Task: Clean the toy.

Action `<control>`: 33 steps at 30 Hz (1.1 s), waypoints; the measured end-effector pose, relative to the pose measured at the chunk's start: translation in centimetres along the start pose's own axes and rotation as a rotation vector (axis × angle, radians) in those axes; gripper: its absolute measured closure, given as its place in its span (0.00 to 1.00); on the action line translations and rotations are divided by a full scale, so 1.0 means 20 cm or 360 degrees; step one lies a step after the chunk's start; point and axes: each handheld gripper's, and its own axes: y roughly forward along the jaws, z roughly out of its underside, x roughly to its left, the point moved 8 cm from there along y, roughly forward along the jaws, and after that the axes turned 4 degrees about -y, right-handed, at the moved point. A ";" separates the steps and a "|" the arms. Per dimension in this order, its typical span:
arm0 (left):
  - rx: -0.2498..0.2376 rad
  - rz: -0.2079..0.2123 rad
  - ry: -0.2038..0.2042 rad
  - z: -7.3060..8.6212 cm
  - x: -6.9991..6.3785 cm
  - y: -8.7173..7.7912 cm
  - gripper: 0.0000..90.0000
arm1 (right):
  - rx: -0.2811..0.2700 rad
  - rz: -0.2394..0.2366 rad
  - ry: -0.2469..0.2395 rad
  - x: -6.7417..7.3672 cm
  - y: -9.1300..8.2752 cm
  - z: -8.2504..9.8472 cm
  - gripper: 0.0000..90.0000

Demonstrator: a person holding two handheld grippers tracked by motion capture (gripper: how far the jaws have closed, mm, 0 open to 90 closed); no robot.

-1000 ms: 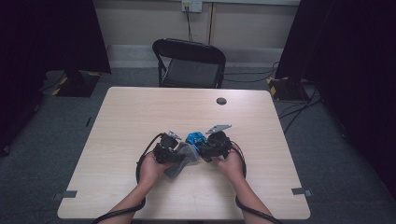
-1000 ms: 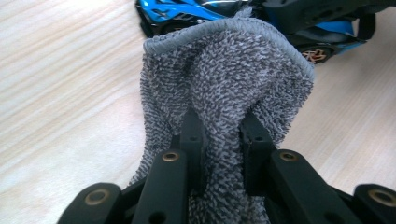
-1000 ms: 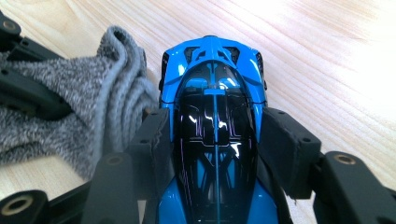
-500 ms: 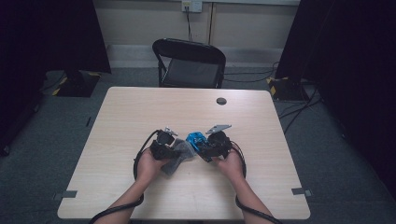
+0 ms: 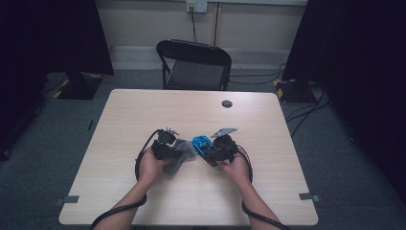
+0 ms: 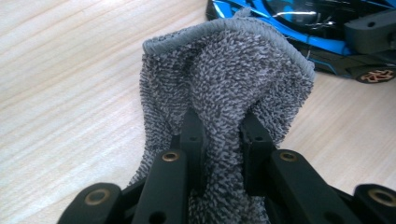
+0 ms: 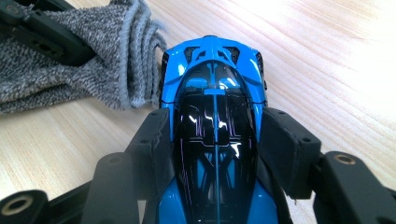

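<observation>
While the left tongs (image 6: 219,135) pinch a bunched fold of grey terry cloth (image 6: 224,79) between their black jaws, the right tongs (image 7: 215,140) clamp a blue and black toy car (image 7: 215,126) by its flanks, one pad pressed to each side of the dark canopy. Seen from the high view, both hands sit near the middle of the pale wooden bench (image 5: 143,110), the left tongs (image 5: 165,143) and the right tongs (image 5: 218,148) close together, with the cloth (image 5: 179,153) and the car (image 5: 201,143) between them. Along the right gripper view, the cloth's hemmed edge lies just beside the car's nose, perhaps touching it. A black folding chair (image 5: 194,64) stands behind the bench, and a small dark round disc (image 5: 227,103) sits in the bench's far part
</observation>
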 end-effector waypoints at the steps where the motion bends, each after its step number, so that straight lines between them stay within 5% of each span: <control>1: 0.0003 -0.0004 -0.0001 0.00 0.01 0.00 0.84 | 0.0001 0.0001 0.0000 0.00 0.00 0.00 0.49; 33: -0.0048 -0.0120 -0.0192 -0.05 0.22 -0.02 0.84 | -0.0008 0.0001 0.0005 0.00 0.00 0.00 0.49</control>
